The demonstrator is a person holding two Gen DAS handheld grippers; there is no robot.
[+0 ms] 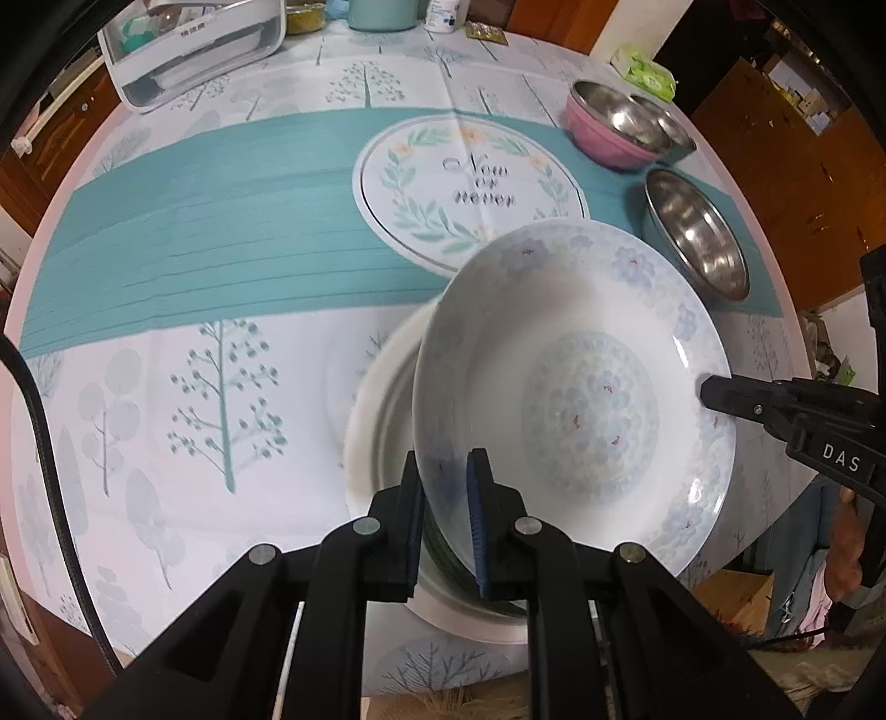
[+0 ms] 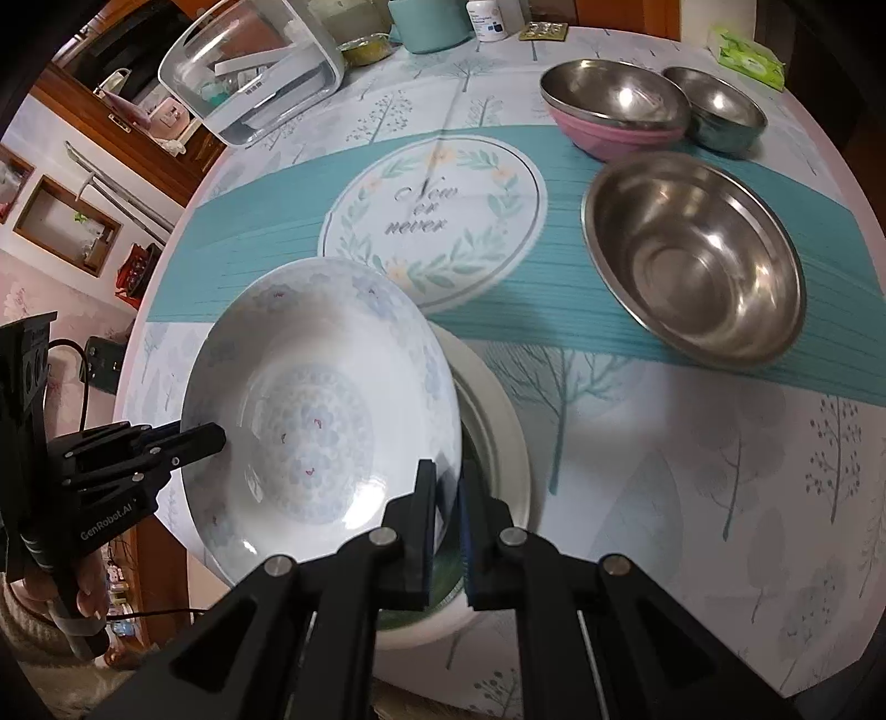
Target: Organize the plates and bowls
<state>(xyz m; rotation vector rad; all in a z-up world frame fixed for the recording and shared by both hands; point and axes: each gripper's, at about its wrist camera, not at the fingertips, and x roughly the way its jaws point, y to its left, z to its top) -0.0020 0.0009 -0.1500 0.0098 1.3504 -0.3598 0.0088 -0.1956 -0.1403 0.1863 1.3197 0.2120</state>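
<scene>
Your left hand-held gripper is clamped on the near rim of the white floral-patterned ceramic plate; your right hand-held gripper pinches the opposite rim. The plate hangs tilted over a plain white ceramic plate at the worktop's near edge. Step in hand: stacking. Next, level it, centre it, lower, release. Three stainless steel bowls wait near the far right edge.

1. Setting: a home dining area, round table under a tree-print tablecloth reading "Now or never".
2. Household clutter at the far edge: clear storage box, teal mug, tissue packet.
3. Wooden cabinets surround it.
</scene>
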